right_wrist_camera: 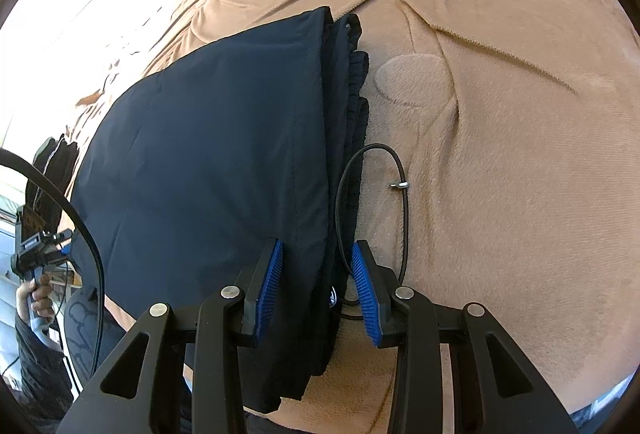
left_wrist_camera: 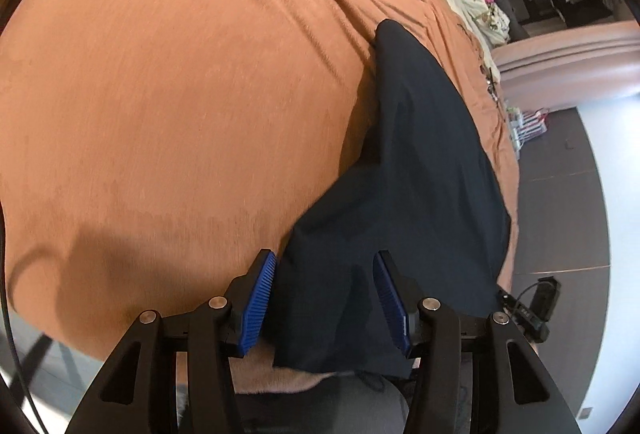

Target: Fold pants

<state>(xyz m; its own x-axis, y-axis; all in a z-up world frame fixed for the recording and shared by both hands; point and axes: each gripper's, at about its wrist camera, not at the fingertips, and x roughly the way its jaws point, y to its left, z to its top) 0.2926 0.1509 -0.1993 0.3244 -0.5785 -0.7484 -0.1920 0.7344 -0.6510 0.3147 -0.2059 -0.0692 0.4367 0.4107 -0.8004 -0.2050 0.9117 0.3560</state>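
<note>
With the left tool [left_wrist_camera: 324,298] gaping, unclenched, astride the pants [left_wrist_camera: 420,170] on the bed [left_wrist_camera: 160,94], the right tool [right_wrist_camera: 316,294] is straddling the waistband edge without visibly pinching, so both should be closing on every layer.

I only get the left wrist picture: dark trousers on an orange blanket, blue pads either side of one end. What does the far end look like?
Observer: In the right wrist view the pants end in a gathered waistband, with its layers stacked on each other.
Operator: Anything hanging loose there?
Observer: Yes, a black drawstring loops out onto the blanket.
Operator: Where is the other tool?
Observer: The right gripper straddles that waistband edge, one blue pad on each side.
</note>
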